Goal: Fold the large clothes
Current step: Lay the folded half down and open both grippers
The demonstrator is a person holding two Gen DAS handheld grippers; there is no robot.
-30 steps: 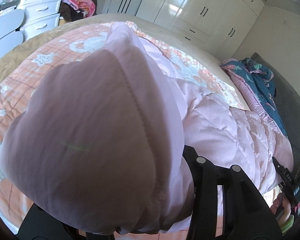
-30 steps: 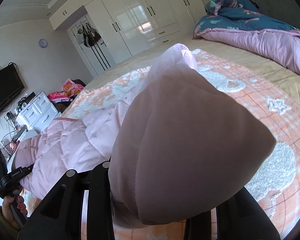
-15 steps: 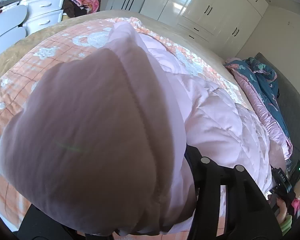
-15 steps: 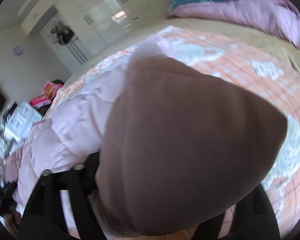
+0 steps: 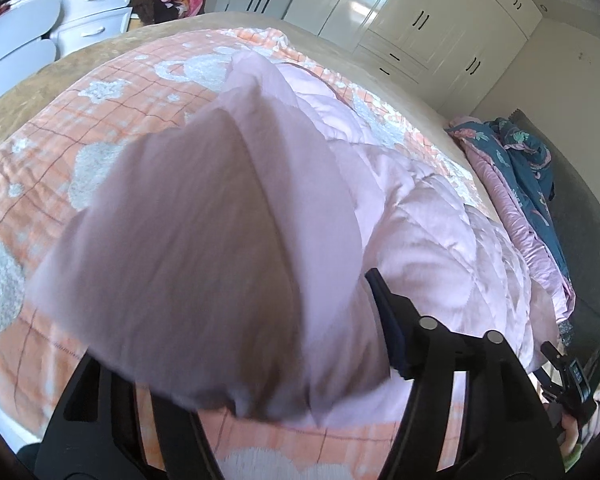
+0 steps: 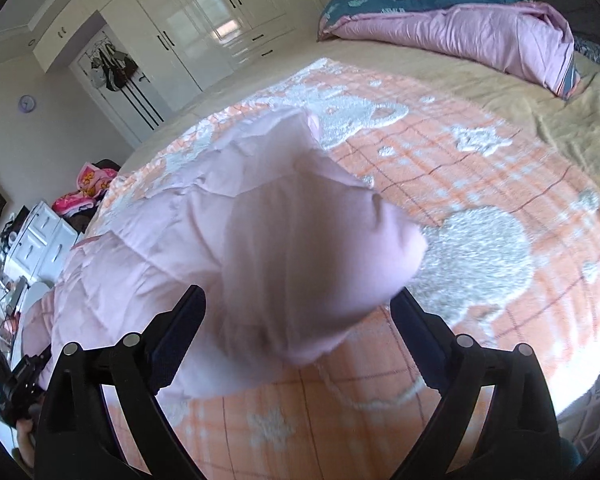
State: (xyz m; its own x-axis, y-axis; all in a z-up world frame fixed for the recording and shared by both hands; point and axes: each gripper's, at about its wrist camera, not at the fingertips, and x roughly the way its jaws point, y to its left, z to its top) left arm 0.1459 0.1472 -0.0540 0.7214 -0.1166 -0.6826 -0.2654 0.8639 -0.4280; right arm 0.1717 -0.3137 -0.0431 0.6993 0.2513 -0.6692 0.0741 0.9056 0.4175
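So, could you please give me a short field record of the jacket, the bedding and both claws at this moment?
garment: pink quilted jacket, lying on the bed, near end bunched up
surface: orange checked blanket over a tan bedcover
left claw: jaws opening, jacket fabric between them; grip unclear
right claw: jaws opening wide, jacket fabric loose between them
background: pink and teal quilt, white wardrobe

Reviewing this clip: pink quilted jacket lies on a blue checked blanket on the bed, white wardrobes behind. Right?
Not quite. The blanket under the pink quilted jacket is orange checked with white patches, not blue, as the right wrist view shows. The bed and white wardrobes are as stated.
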